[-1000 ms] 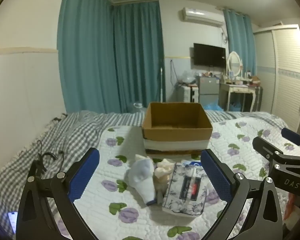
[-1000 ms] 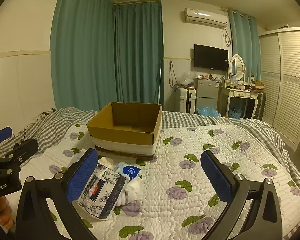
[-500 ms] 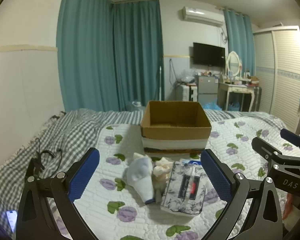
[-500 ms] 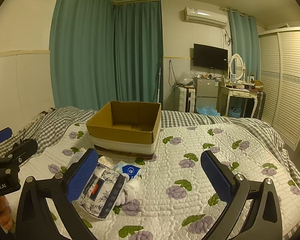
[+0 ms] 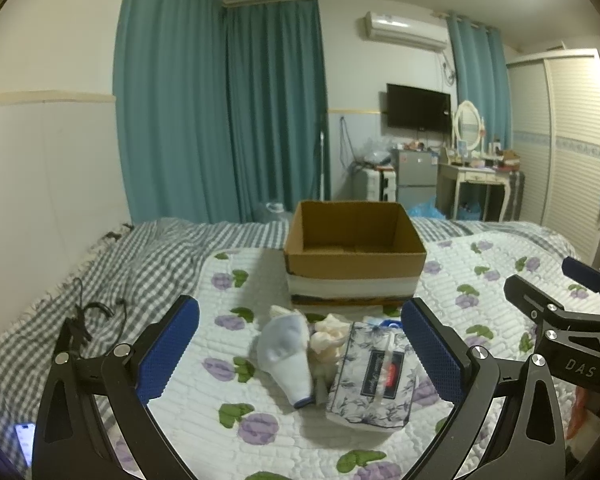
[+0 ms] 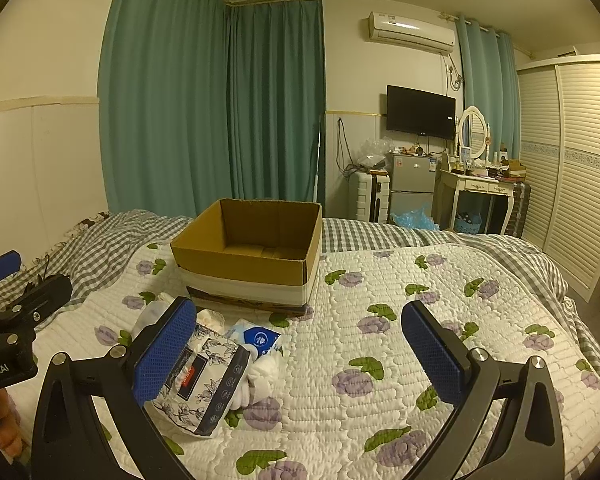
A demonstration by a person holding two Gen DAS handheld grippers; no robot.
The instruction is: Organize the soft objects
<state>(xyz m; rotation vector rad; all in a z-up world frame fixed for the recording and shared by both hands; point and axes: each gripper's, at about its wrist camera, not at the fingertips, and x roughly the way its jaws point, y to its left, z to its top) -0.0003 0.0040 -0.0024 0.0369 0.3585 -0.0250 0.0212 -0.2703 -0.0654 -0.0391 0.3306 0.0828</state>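
Observation:
An open, empty cardboard box (image 5: 354, 256) stands on the flowered quilt (image 5: 236, 408); it also shows in the right wrist view (image 6: 252, 254). In front of it lie a pale blue sock (image 5: 286, 350), a cream cloth bundle (image 5: 327, 336), a floral tissue pack (image 5: 372, 382) and a small blue-and-white packet (image 6: 258, 338). The tissue pack (image 6: 202, 384) lies beside white socks (image 6: 262, 374). My left gripper (image 5: 300, 352) is open, hovering over the pile. My right gripper (image 6: 300, 354) is open over bare quilt, right of the pile.
A grey checked blanket (image 5: 112, 264) covers the bed's left and far side, with a black cable (image 5: 96, 312) and a phone (image 5: 24, 438) on it. Beyond the bed stand curtains, a small fridge (image 6: 410, 190), a dressing table (image 6: 478, 192) and a wardrobe (image 6: 572, 160).
Both views have shifted only slightly; the box and pile sit a touch higher in the left wrist view. Nothing was grasped or moved.

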